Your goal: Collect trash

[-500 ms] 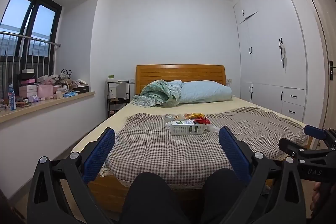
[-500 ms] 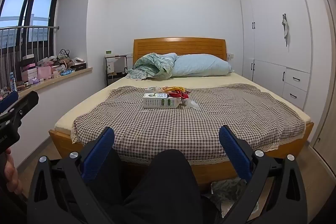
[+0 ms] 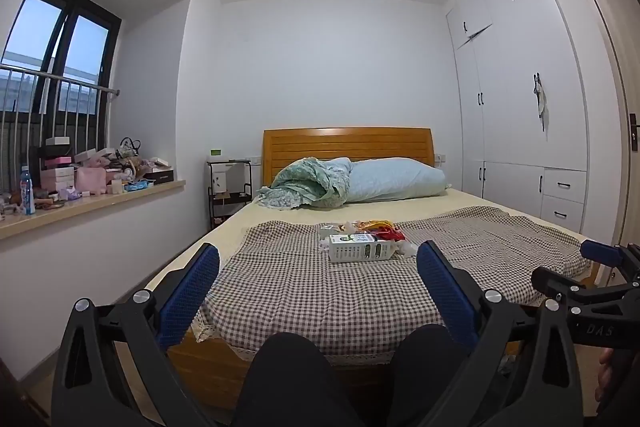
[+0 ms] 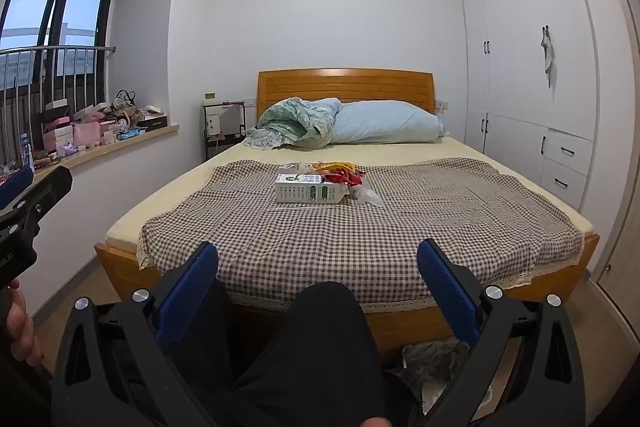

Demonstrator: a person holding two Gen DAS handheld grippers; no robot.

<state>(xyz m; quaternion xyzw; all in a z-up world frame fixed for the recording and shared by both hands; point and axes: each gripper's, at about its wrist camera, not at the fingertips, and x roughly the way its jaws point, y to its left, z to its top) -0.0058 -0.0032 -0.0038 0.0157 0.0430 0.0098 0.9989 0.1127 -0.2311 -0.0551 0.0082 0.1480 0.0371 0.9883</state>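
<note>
A white and green carton (image 3: pixel 359 247) lies on its side on the checked blanket (image 3: pixel 320 291) in the middle of the bed; it also shows in the right wrist view (image 4: pixel 310 188). Behind it lie red and yellow wrappers (image 3: pixel 382 227) (image 4: pixel 340 173) and crumpled white paper (image 4: pixel 366 195). My left gripper (image 3: pixel 318 267) is open and empty, short of the bed's foot. My right gripper (image 4: pixel 318 267) is open and empty, also short of the bed. A bag-lined bin (image 4: pixel 434 359) stands on the floor below the right gripper.
The wooden bed (image 4: pixel 400 323) has a pillow (image 4: pixel 386 123) and a bundled green quilt (image 4: pixel 296 123) at its head. A cluttered window sill (image 3: pixel 80 203) runs along the left wall. White wardrobes (image 4: pixel 532 75) line the right wall. The person's dark knees (image 4: pixel 320 347) are in front.
Both grippers have moved slightly nearer the bed; the trash pile looks a little larger. Both stay open.
</note>
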